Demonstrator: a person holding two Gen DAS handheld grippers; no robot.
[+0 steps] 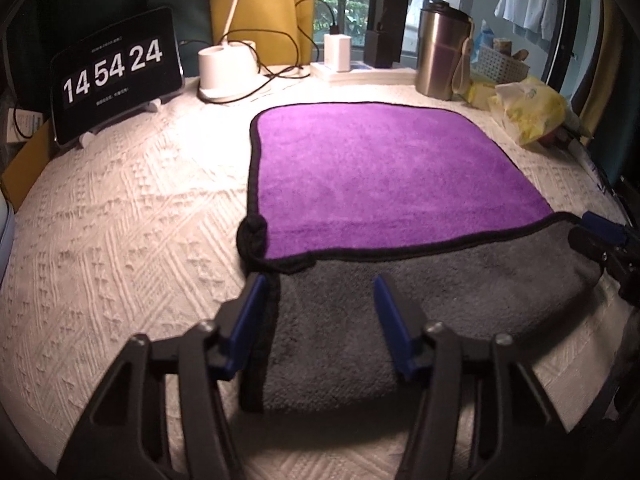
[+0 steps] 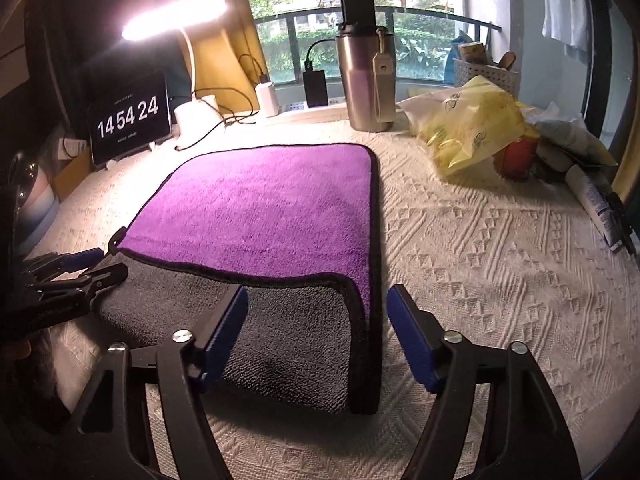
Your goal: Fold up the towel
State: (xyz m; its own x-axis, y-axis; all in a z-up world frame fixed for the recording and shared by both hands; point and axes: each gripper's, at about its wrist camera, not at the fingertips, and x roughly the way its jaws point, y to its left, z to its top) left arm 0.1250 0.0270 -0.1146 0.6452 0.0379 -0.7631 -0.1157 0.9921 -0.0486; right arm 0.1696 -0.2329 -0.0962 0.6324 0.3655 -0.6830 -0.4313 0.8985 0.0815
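Note:
A purple towel (image 1: pixel 392 176) with a grey underside and black trim lies on the white textured table cover. Its near edge is folded over, so a grey band (image 1: pixel 420 312) lies across the front. My left gripper (image 1: pixel 320 292) is open, its blue pads straddling the fold's left near corner. My right gripper (image 2: pixel 316 308) is open over the fold's right near corner (image 2: pixel 352 344); the towel (image 2: pixel 260 208) stretches away from it. The right gripper also shows at the right edge of the left wrist view (image 1: pixel 604 236), and the left gripper at the left edge of the right wrist view (image 2: pixel 84 268).
A tablet clock (image 1: pixel 116 76) stands at the back left. A white lamp base (image 1: pixel 226 68) with cables, a charger (image 1: pixel 338 52) and a steel tumbler (image 1: pixel 440 52) line the back. A yellow bag (image 2: pixel 476 124), a white basket (image 2: pixel 486 74) and a tube (image 2: pixel 596 204) crowd the right.

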